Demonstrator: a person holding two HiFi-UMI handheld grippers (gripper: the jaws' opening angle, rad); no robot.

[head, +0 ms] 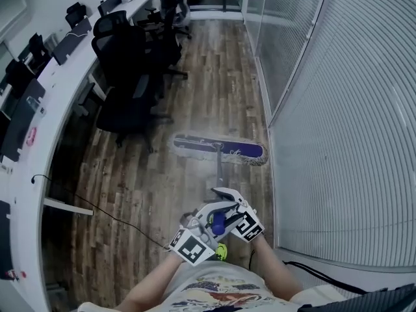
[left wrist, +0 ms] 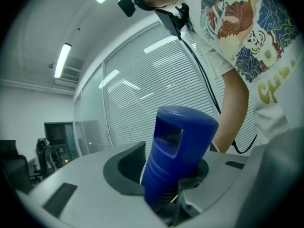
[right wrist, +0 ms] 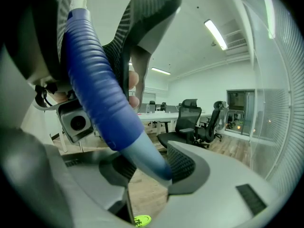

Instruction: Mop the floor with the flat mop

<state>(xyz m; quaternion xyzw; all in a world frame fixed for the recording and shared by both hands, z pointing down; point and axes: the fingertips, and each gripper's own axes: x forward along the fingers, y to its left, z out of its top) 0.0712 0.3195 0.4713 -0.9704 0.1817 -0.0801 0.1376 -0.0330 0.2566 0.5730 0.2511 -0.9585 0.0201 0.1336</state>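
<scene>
Found left tongs [left wrist: 161,177] pinching the top of the blue handle [left wrist: 178,151], right tongs [right wrist: 147,167] pinching it lower down. Found mop head [head: 220,149] flat on floor [head: 214,83], ahead, beside blinds [head: 338,109]. Judged under way; cannot tell mopped boards from unmopped.

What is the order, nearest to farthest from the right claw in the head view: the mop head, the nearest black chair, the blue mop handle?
1. The blue mop handle, low centre, right at the claw.
2. The mop head, on the floor ahead.
3. The black chair, farther left by the desk.
</scene>
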